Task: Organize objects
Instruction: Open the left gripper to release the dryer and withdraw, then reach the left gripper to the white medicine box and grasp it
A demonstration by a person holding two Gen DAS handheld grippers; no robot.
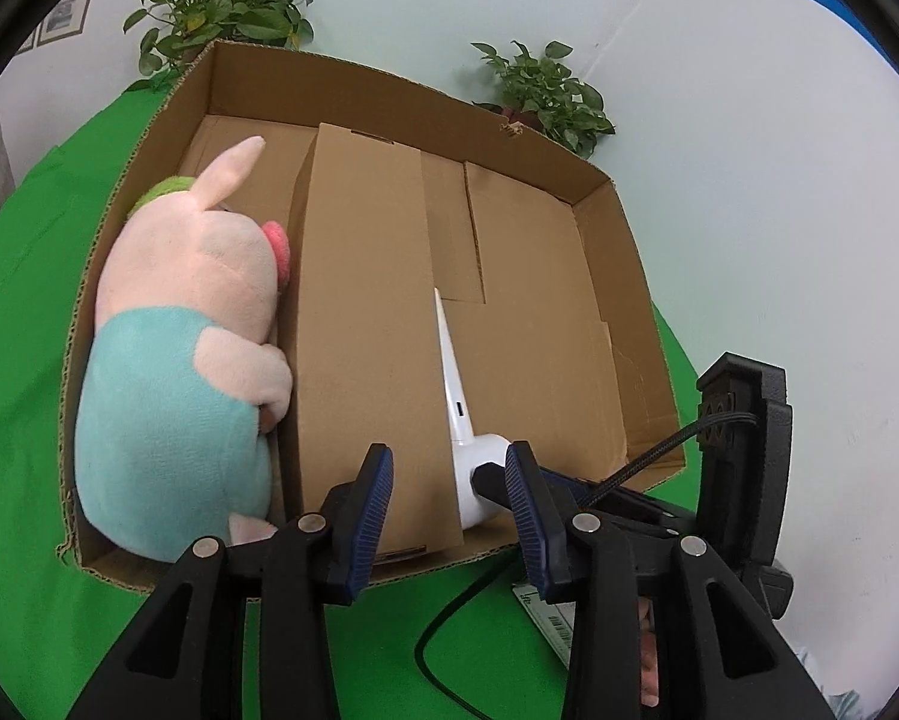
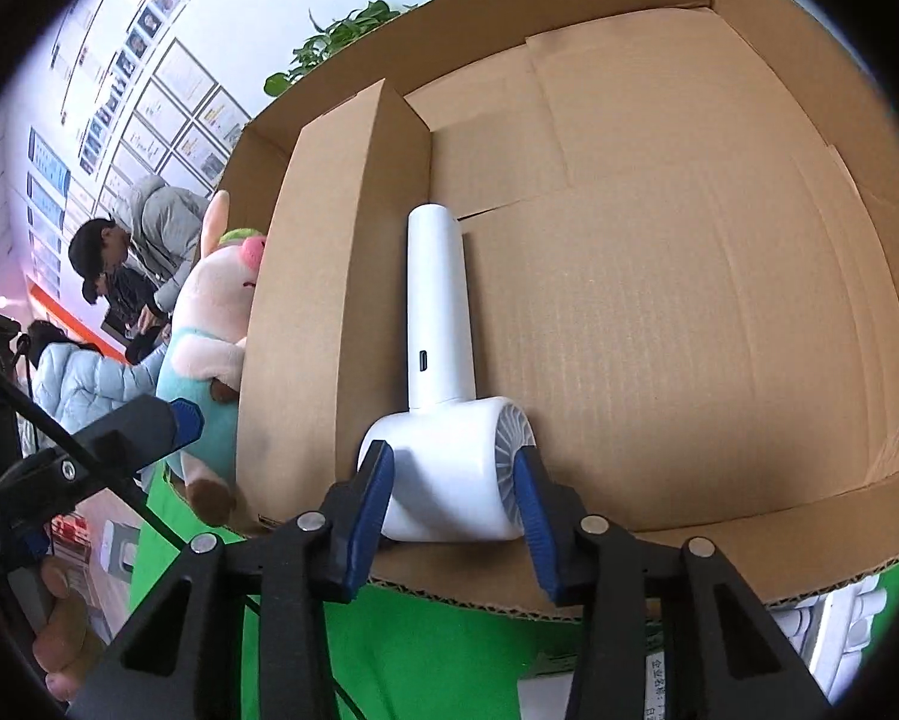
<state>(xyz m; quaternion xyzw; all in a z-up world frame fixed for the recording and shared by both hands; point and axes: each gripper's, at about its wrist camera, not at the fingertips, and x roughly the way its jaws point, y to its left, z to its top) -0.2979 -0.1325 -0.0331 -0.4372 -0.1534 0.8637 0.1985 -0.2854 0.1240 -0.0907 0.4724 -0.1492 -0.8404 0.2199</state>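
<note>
Your right gripper [image 2: 454, 483] is clamped on the round head of the white handheld fan [image 2: 440, 360]: its own camera shows one blue pad against the plain side of the head and the other against the ribbed grille. That view gives you the fan whole, handle pointing away along the floor of the cardboard box [image 2: 659, 276], just beside an upright cardboard flap [image 2: 329, 276], with a small port on the handle facing the lens.

Your left gripper [image 1: 449, 501] is released, its jaws apart with nothing between them, poised over the near edge of the box [image 1: 629, 276]. From this side the fan [image 1: 452, 384] is only a thin white sliver (you see it edge-on), and the right gripper's [image 1: 509, 483] dark fingertip pressing on its head sits partly behind your own blue pad.

Only the left camera lays out the plush pig [image 1: 185, 354] fully: pink, in a teal outfit, lying along the box's left wall, on the far side of the raised flap [image 1: 365, 324] from the fan. The right camera catches just its snout and arm past that flap [image 2: 215, 336].

Green cloth [image 1: 23, 312] covers the table, and two potted plants [image 1: 221, 6] stand behind the box. People [image 2: 107, 276] in the background, and your hand [image 2: 59, 630] on the left tool, appear solely in the right view.
</note>
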